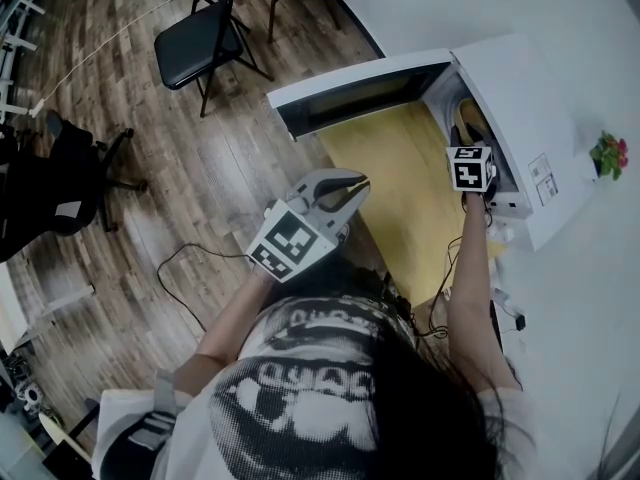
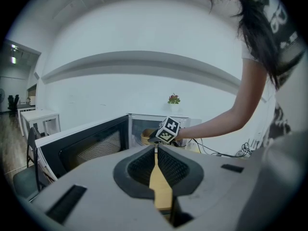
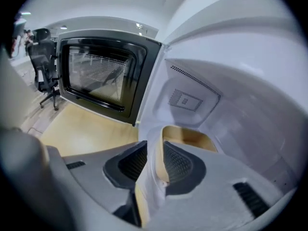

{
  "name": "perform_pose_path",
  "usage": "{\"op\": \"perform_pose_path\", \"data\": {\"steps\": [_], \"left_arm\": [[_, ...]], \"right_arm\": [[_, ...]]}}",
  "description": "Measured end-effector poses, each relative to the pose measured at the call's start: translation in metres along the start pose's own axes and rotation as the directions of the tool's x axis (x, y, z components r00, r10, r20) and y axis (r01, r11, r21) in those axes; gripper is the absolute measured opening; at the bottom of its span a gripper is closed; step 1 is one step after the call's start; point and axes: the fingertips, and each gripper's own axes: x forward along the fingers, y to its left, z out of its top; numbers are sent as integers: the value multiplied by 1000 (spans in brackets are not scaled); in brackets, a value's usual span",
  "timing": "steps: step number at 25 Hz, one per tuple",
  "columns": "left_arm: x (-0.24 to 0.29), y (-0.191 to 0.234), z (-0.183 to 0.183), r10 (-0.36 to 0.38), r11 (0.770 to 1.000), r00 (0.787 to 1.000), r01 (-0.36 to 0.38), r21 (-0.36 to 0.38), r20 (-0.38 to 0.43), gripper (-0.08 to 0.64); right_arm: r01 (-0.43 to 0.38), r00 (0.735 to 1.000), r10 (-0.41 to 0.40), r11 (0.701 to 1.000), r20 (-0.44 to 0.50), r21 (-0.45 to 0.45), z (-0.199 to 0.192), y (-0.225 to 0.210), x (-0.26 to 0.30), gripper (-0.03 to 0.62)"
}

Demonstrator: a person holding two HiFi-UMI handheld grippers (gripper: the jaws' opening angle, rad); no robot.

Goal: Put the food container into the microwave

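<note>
The white microwave stands on a tan table with its door swung wide open. Inside the cavity sits the food container, tan inside and pale outside. My right gripper reaches into the cavity. In the right gripper view its jaws straddle the near rim of the container and stand open around it. My left gripper hovers over the table in front of the open door, shut with nothing in it. The left gripper view shows the right gripper's marker cube at the microwave mouth.
A folding chair and a black office chair stand on the wood floor to the left. A cable trails over the floor. A small potted plant sits right of the microwave. More cables lie by the table's near right.
</note>
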Motion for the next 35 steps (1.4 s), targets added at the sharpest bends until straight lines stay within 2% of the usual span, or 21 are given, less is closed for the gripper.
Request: {"op": "perform_pose_path", "data": {"steps": [5,12,22,28,35], "left_arm": [[0,-6,-1,-9,1000,1000,9,3,-4,16],[2,-13,-7,-2,1000,1000,2,0,-13,16],[5,-23,-16,-5,1000,999,5,7,-51,16],[-1,-22,-14,-23,999,998,25,32,-64,16],[-36,-19,-25,-18,999,997,21,36,-79,15]], "right_arm": [[-21,995,16,999,95,47,7,24,-32,109],[-167,966,139,980,217,112,6,84,-83,100],[-316,920,267,938,286,141,-10,151,-134,87],[-360,900,297,918,318,163,-4,177,-154,86],[-370,887,301,917,351,148,15,205,-168,85]]}}
